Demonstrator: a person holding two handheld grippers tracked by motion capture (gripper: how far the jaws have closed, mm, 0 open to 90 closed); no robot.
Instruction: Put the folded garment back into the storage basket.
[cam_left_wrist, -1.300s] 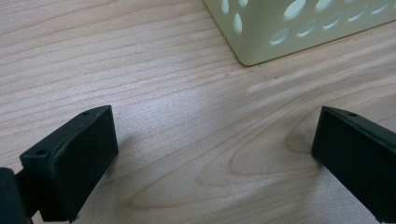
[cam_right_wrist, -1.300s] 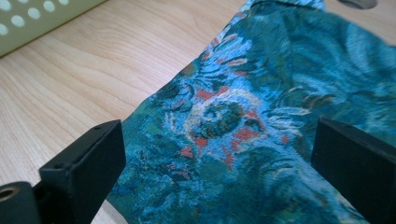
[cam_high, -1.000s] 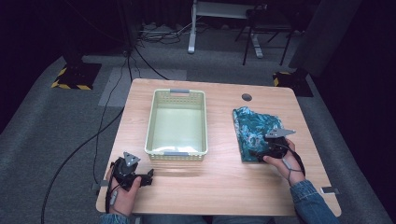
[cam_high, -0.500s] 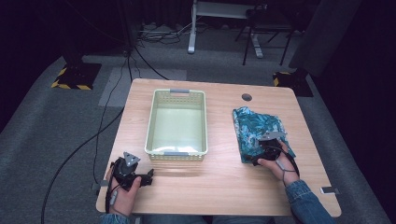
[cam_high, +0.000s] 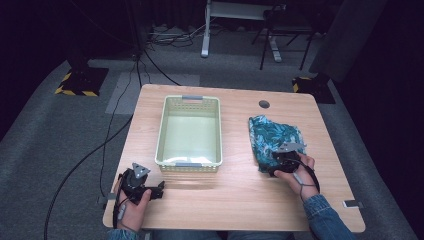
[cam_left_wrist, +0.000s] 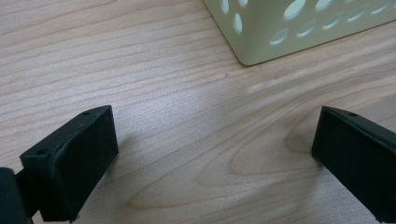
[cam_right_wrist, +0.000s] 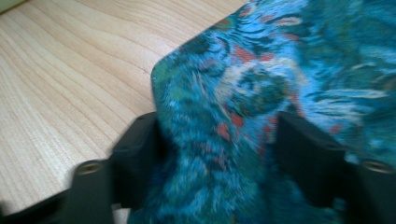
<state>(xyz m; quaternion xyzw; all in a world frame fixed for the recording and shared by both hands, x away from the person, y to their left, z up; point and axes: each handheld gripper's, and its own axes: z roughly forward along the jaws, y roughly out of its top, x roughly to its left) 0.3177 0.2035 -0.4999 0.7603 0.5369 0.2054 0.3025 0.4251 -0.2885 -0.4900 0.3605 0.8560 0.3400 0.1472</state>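
The right gripper (cam_high: 276, 165) sits at the near corner of the folded teal patterned cloth (cam_high: 274, 135), which lies on the right part of the wooden table (cam_high: 235, 200), well apart from the pale green basket (cam_high: 190, 162) at its middle. Its jaws have just been closing, and in the right gripper view a bunched fold of the cloth (cam_right_wrist: 224, 140) stands between them with both pads against the fabric. The left gripper (cam_high: 150, 190) rests at the near left of the table, its jaws spread wide over bare wood, holding nothing, with a corner of the basket (cam_left_wrist: 289, 32) just ahead.
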